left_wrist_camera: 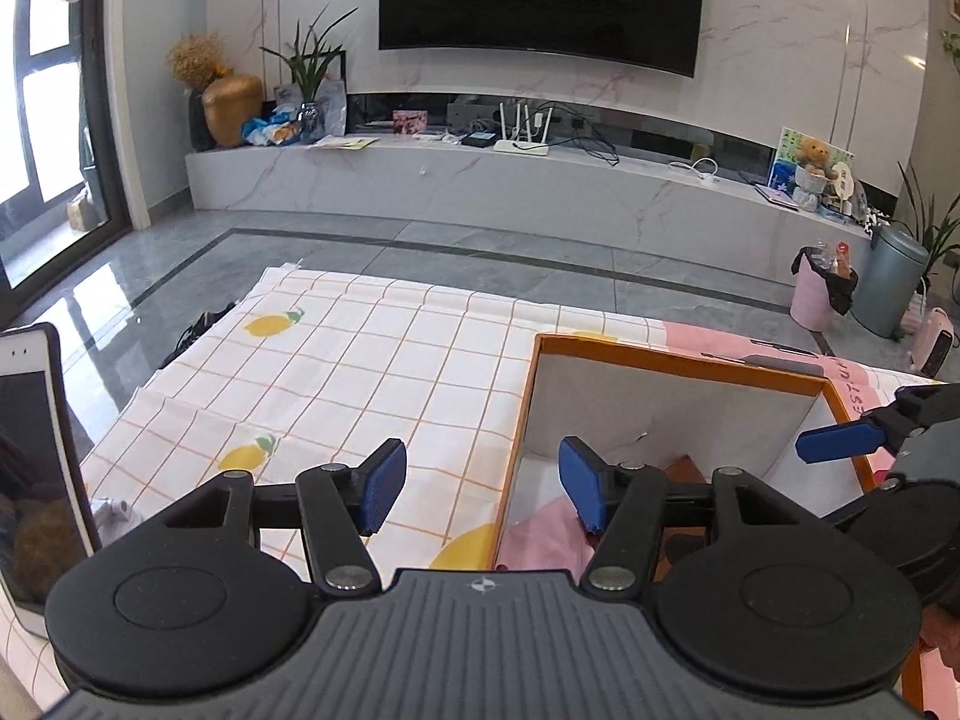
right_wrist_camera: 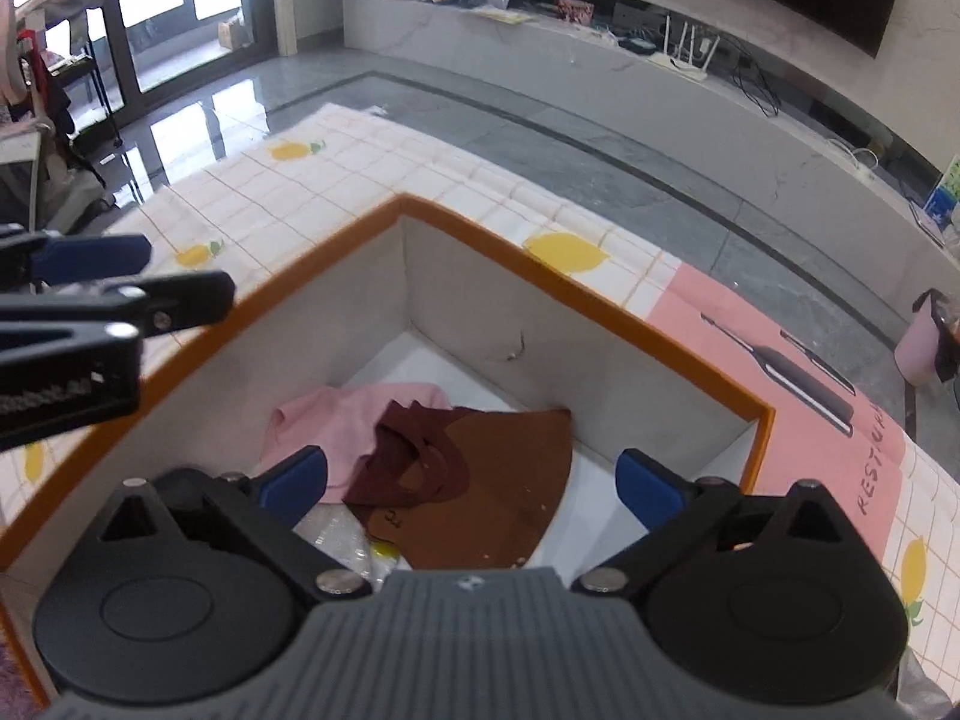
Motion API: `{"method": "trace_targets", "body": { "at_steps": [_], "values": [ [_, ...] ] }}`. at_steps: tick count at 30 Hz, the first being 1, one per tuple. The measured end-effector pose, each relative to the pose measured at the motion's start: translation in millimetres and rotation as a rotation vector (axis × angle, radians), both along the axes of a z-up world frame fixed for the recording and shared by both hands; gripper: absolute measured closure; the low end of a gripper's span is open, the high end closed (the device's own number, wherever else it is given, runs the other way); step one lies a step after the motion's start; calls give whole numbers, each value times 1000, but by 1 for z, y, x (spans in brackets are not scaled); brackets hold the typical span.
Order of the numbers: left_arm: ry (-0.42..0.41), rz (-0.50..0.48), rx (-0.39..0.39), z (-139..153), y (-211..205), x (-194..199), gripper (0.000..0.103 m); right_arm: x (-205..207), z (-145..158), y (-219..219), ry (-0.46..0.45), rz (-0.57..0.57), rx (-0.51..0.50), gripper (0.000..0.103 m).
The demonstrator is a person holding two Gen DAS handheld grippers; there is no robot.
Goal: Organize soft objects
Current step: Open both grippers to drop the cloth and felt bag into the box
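An orange-rimmed box with white walls stands on the lemon-print cloth; it also shows in the left wrist view. Inside lie a pink cloth, a dark maroon cloth and a brown cloth. My right gripper is open and empty above the box, over the cloths. My left gripper is open and empty, straddling the box's left wall. The pink cloth shows under the left gripper. Each gripper shows at the edge of the other's view.
A phone or tablet stands at the left edge of the cloth. A pink printed mat lies right of the box. Beyond are a grey tiled floor, a marble TV ledge, a pink bin and a grey bin.
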State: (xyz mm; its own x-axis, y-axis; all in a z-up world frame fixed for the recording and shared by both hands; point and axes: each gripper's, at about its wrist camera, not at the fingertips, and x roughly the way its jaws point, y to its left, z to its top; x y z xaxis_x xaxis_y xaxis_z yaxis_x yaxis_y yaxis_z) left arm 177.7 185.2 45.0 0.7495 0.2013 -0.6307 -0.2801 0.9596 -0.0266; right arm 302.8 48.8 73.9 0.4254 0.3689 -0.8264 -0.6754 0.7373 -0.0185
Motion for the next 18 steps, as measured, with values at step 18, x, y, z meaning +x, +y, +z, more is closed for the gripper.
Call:
{"method": "trace_targets", "body": {
  "at_steps": [18],
  "values": [
    [-71,-25,47,76,-65,-1,33,-33,87,-70,-156,9,4,3]
  ]
}}
